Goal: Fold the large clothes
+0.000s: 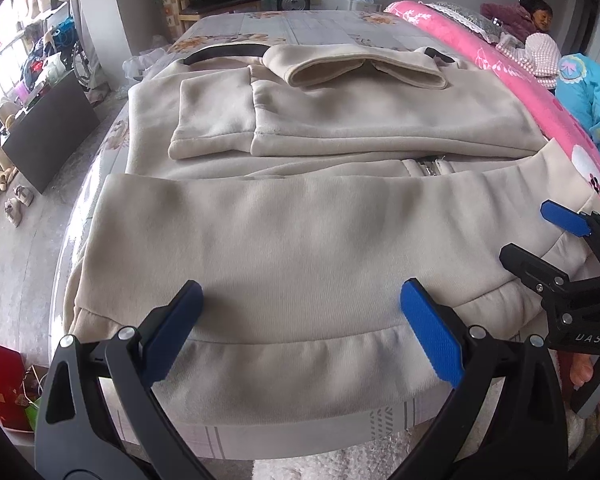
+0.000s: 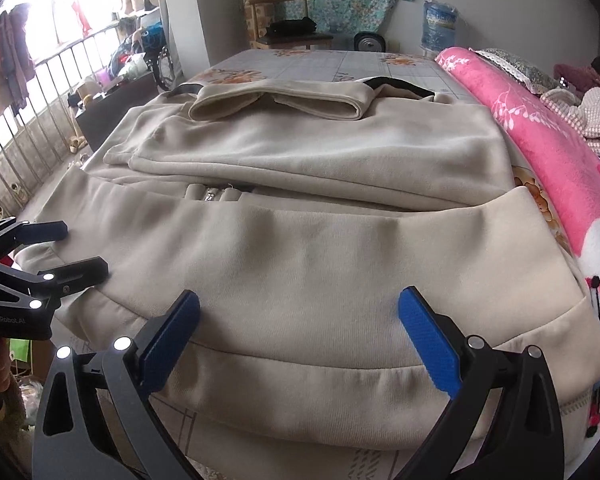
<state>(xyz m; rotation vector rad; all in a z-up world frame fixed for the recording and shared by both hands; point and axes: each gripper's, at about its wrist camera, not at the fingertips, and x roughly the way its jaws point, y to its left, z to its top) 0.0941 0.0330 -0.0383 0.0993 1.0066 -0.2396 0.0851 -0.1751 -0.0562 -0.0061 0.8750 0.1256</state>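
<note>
A: Location of the beige jacket (image 1: 300,220)?
B: Flat on the bed (image 1: 300,28), sleeves folded across its chest, hem nearest both cameras.
A: Claw states?
B: Left claw (image 1: 300,332) wide, holding nothing; right claw (image 2: 300,332) likewise.
A: View differences?
B: Only the right wrist view shows window bars (image 2: 40,120); only the left shows shoes (image 1: 18,204) on the floor.

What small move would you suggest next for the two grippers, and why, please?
Probably lower both and close on the near hem. The left gripper and right gripper are open and hold nothing, while the beige jacket has its sleeves folded in and its bottom half flat.
</note>
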